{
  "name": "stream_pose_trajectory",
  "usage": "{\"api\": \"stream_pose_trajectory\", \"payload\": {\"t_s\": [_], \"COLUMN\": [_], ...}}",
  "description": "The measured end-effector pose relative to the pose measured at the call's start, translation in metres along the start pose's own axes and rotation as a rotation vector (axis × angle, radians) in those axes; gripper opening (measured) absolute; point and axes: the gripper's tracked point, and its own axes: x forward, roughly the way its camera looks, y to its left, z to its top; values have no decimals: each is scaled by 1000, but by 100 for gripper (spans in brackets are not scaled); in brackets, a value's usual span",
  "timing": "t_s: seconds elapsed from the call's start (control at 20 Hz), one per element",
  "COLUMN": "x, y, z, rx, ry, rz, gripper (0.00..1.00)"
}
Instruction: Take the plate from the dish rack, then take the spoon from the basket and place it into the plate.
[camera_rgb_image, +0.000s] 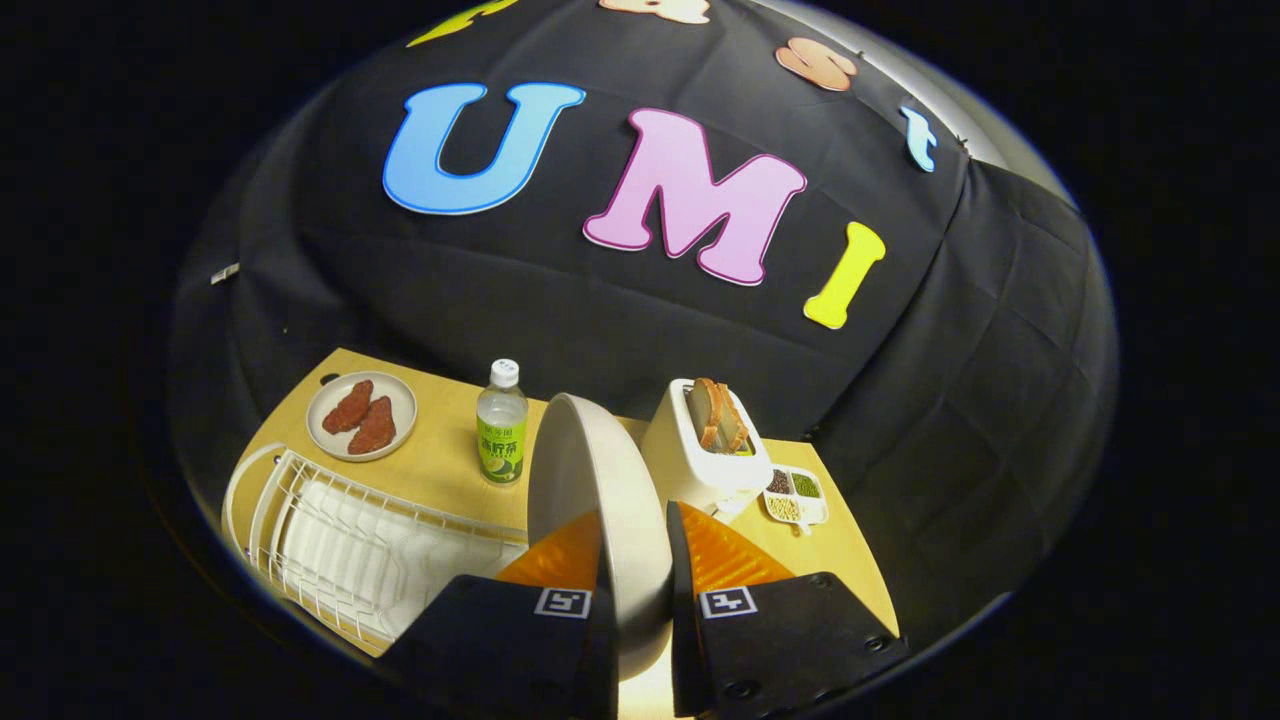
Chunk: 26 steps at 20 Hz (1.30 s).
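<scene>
The gripper (635, 575) points forward and slightly down over the near part of the scene. Its two fingers (560, 560) stand close together, one on each side of the upright plate (600, 470), apparently pressing on its rim from left and right.

A light wooden table (440, 470) is carrying everything — a white wire dish rack (350, 550) is sitting at its near left, a small plate of reddish food (361, 415) is lying beyond it, a drink bottle (502, 425) is standing upright mid-table, and a white toaster (700, 445) is resting just beside a divided tray of beans (797, 495).
</scene>
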Motion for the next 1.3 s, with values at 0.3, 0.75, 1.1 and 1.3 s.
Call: {"api": "stream_pose_trajectory", "payload": {"t_s": [0.3, 0.75, 1.1, 1.3], "x": [-57, -127, -136, -122], "y": [-55, -115, -112, -109], "z": [7, -141, -274, -316], "rx": [144, 350, 508, 584], "ry": [-49, 183, 395, 458], "rz": [121, 286, 380, 390], "gripper": [25, 25, 25, 25]}}
